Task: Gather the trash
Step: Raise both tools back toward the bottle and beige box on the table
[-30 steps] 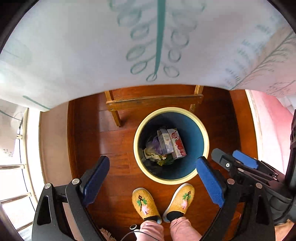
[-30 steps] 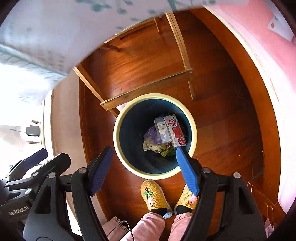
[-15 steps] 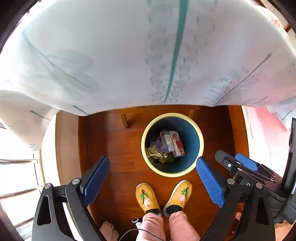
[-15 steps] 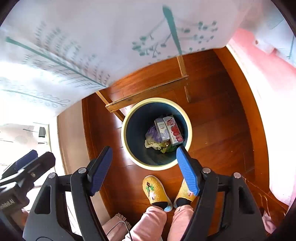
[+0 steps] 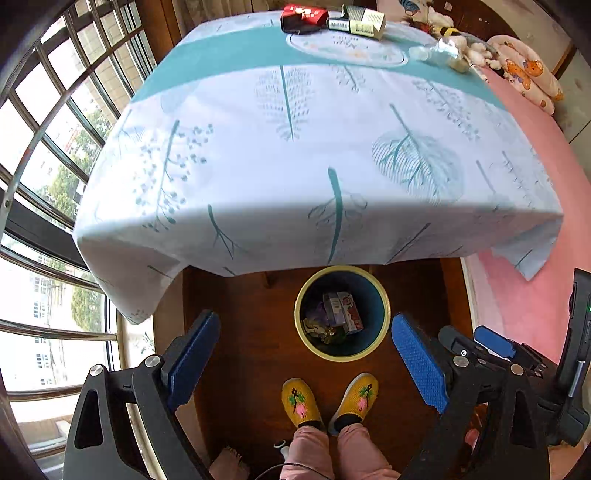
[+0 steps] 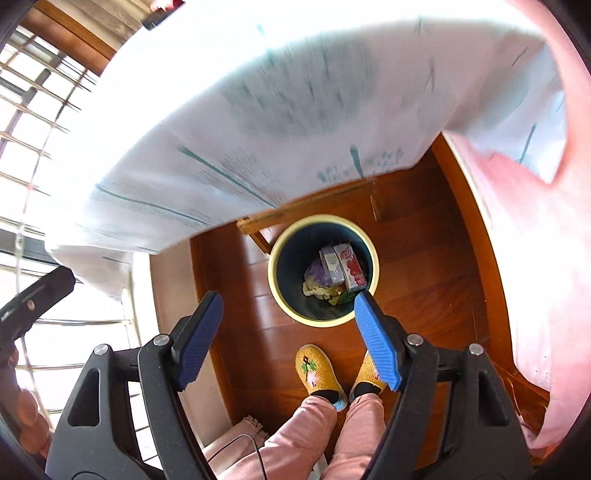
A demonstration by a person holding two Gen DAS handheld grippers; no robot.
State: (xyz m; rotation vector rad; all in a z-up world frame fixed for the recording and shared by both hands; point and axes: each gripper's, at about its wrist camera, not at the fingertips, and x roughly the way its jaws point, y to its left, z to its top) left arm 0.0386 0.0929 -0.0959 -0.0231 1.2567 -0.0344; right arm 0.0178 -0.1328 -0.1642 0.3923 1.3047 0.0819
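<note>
A round bin (image 5: 384, 325) (image 6: 275, 291) with a yellow rim and dark blue inside stands on the wood floor below the table edge. Inside lie a red carton (image 5: 351, 312) (image 6: 351, 267), a grey carton (image 5: 334, 306) (image 6: 330, 264) and crumpled wrappers (image 6: 317, 284). On the far end of the table lie a red pack (image 5: 303, 16), a white-and-black box (image 5: 364, 20) and a clear plastic piece (image 5: 436, 53). My left gripper (image 5: 306, 350) is open and empty, high above the floor. My right gripper (image 6: 288, 332) is also open and empty, above the bin's near side.
A white tablecloth (image 5: 295, 147) with teal leaf prints hangs over the table. A pink bed (image 5: 546, 184) with soft toys (image 5: 524, 74) lies to the right. Windows with bars (image 5: 44, 147) run along the left. A person's yellow slippers (image 5: 328, 400) and pink trousers stand just before the bin.
Both grippers have risen well above the bin, so the bin looks smaller and the tabletop with its trash has come into the left wrist view. Both stayed open.
</note>
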